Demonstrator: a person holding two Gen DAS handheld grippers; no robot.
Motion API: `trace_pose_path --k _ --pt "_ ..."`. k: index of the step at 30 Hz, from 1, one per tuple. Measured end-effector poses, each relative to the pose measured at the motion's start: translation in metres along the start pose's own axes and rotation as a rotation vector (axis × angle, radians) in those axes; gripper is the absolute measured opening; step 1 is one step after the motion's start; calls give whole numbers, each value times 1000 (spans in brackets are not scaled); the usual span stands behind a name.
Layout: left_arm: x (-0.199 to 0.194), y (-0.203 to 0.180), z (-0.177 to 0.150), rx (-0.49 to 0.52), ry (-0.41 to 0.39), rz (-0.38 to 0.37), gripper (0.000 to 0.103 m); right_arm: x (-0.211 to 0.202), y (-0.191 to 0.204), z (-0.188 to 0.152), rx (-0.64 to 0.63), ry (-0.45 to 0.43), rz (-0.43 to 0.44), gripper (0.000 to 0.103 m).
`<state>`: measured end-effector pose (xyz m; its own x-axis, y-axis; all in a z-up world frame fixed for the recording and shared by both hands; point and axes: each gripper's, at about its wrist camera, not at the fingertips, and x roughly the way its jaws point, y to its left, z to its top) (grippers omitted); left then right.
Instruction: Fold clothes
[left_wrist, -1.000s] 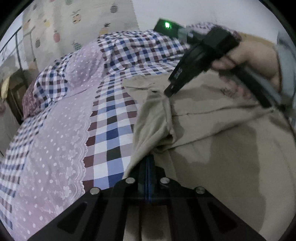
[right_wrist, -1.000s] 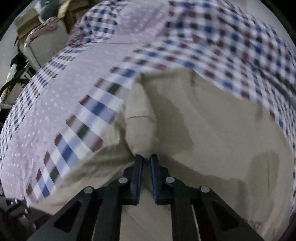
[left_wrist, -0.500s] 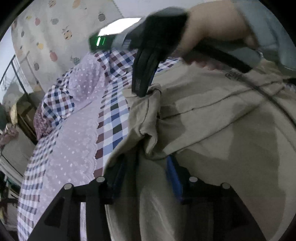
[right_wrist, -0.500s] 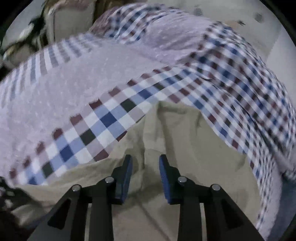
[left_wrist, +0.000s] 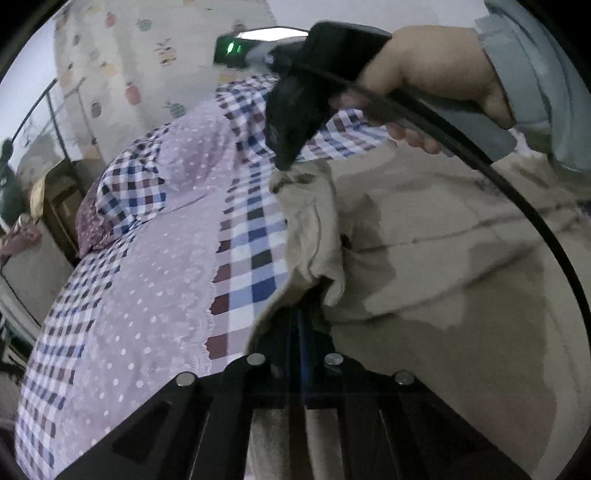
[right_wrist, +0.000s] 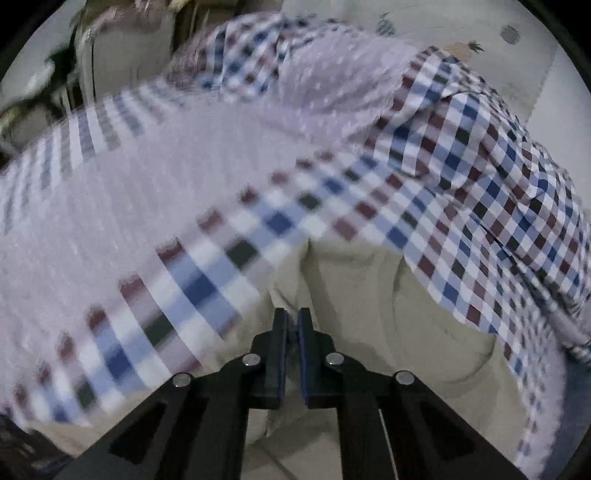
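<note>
In the left wrist view, the beige garment (left_wrist: 424, 258) lies on the checked bedspread (left_wrist: 251, 236), its folded edge running from six toward twelve o'clock; the left gripper (left_wrist: 299, 325) pinches that edge at six, and the right gripper (left_wrist: 284, 162) nips it at twelve. In the right wrist view, the right gripper's blue pads (right_wrist: 282, 354) are pressed together on a fold of the garment (right_wrist: 369, 314), which spreads toward four o'clock.

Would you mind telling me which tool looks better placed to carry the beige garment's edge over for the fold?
Probably both together: the left tool pinches the beige garment at its near edge, the right tool at the far corner. If only one leads, right seems better: it holds the raised free corner.
</note>
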<state>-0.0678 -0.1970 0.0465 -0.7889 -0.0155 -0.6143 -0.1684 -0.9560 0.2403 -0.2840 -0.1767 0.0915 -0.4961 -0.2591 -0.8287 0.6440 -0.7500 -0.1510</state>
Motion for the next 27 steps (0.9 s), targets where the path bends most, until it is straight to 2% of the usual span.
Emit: trace_pose_path --k 3,7,11,14,18,19,21,22,25,27 --pt "-4 17 -1 -77 -15 10 0 -15 5 22 74 -38 84 4" --pt "-4 52 -4 -239 -3 20 0 -30 24 46 153 -70 181 4" --pt "4 106 -24 -490 64 -1 0 -12 43 65 163 -68 182 4" --pt "9 125 -35 -564 97 -32 0 24 50 73 144 -26 173 7" --pt "13 123 -36 -546 99 -138 0 57 63 78 119 54 148 8" --pt "11 118 -36 -537 101 -148 0 54 64 78 118 43 146 12" --pt "16 112 -35 -526 121 -195 4 41 64 77 116 7 141 34" --pt "20 111 -35 -526 130 -227 5 33 64 75 112 -13 135 49" --pt "25 105 -34 -510 142 -322 13 14 56 67 117 -29 166 49" --pt "26 102 -31 -497 133 -377 27 6 50 57 109 -15 198 49"
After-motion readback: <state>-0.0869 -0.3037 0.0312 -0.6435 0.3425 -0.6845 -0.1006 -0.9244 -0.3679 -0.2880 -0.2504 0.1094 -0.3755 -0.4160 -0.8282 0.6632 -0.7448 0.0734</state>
